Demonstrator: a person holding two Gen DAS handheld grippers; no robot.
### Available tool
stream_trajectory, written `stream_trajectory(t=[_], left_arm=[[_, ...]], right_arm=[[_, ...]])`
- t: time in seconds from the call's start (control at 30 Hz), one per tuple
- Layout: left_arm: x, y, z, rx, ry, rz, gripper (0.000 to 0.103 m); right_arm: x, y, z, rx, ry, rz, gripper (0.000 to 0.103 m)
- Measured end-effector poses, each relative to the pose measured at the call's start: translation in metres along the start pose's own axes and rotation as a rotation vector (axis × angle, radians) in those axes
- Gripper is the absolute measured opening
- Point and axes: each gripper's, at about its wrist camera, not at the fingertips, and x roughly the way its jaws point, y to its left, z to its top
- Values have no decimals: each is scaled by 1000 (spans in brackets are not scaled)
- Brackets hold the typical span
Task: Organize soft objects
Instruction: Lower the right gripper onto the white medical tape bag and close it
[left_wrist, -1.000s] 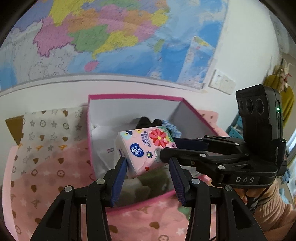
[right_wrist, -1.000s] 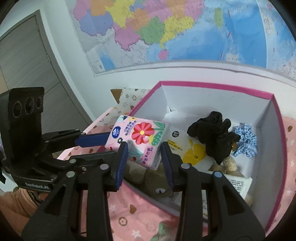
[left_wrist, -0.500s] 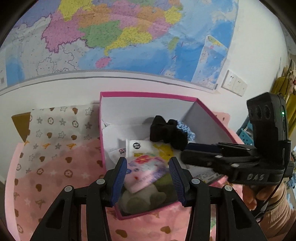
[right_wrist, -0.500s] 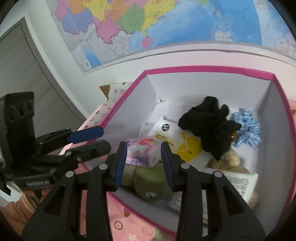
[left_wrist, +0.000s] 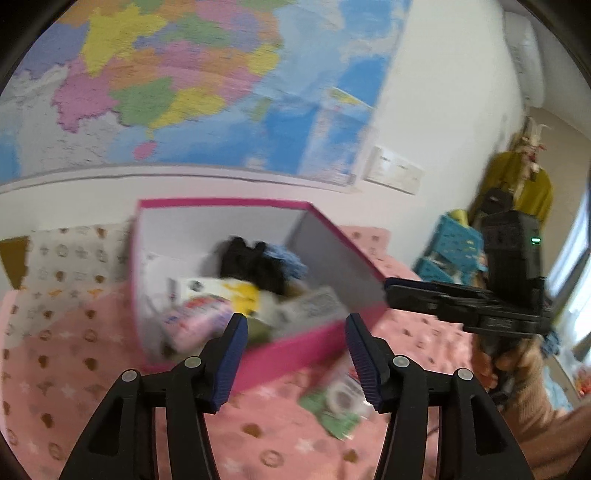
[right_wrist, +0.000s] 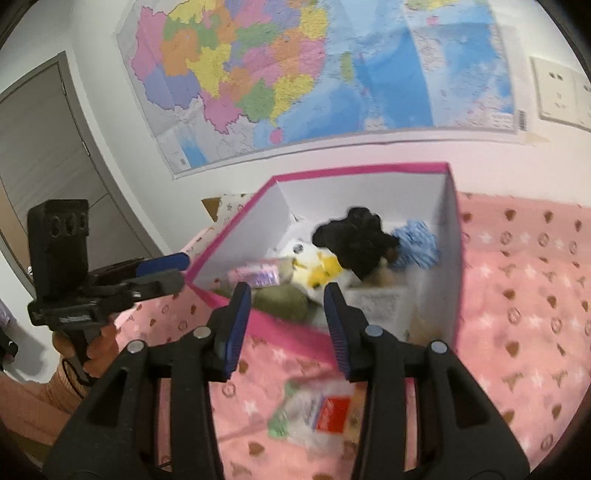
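Both grippers empty, next soft packet lying on the blanket right in front of the pink box

Left wrist view: the left gripper (left_wrist: 293, 354) has its jaws spread wide with nothing in them, and the small plastic-wrapped packet (left_wrist: 338, 404) sits on the pink blanket (left_wrist: 74, 369) just below and a bit right of the gap, outside the pink box (left_wrist: 295, 347); the floral tissue pack (left_wrist: 199, 319) is already in the box's near corner. The right gripper (left_wrist: 391, 290) hangs off to the side past the box corner.

Right wrist view: the right gripper (right_wrist: 288, 325) is also open and empty, and the packet (right_wrist: 321, 415) lies almost straight under its gap, blurry, long axis hard to call. Looks like either hand could just drop down on it, right one seems better lined up.
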Motion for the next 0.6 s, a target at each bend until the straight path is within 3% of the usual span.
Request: stream_trajectory(t=[0.3,0.47,0.6], left_arm=[[22,-24,-38,-7,113,-83,56],[40,-24,-58,-72,181,-99,56],[41,-28,-64,-81,190,-105,56]], right_arm=[[-3,-27,-58,96,102,-43,43],[6,-39,-74,143,133,-57,43],[11,-40,-81,160,150,-45,43]])
